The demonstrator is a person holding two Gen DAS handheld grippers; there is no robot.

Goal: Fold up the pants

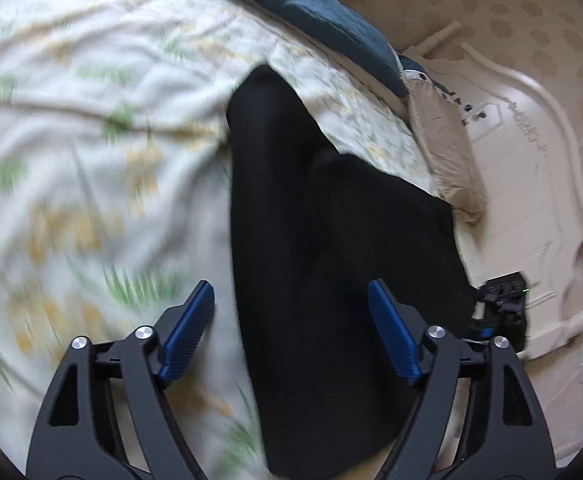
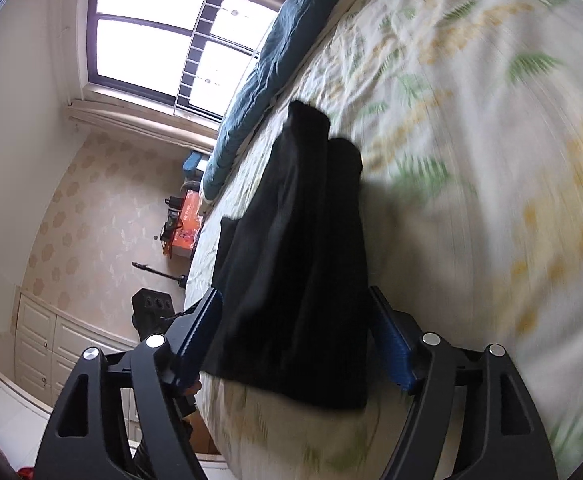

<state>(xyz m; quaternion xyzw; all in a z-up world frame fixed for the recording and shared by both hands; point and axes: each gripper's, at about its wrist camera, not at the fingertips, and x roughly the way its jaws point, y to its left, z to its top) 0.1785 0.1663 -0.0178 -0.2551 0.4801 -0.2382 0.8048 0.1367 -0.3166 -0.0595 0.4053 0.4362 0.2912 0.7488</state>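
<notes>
now black pants [image 1: 311, 240] flat on the floral bedspread [image 1: 91, 140], left claw [image 1: 291, 300] and right claw [image 2: 295, 304] both spread, empty

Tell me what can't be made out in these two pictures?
- Black pants: the near end, left wrist view, is cut off by the bottom edge.
- Bedspread pattern: right wrist view, smeared by motion blur.
- Orange box: print too small to read.
- Right hand-held gripper: left wrist view, mostly hidden behind the pants.
</notes>
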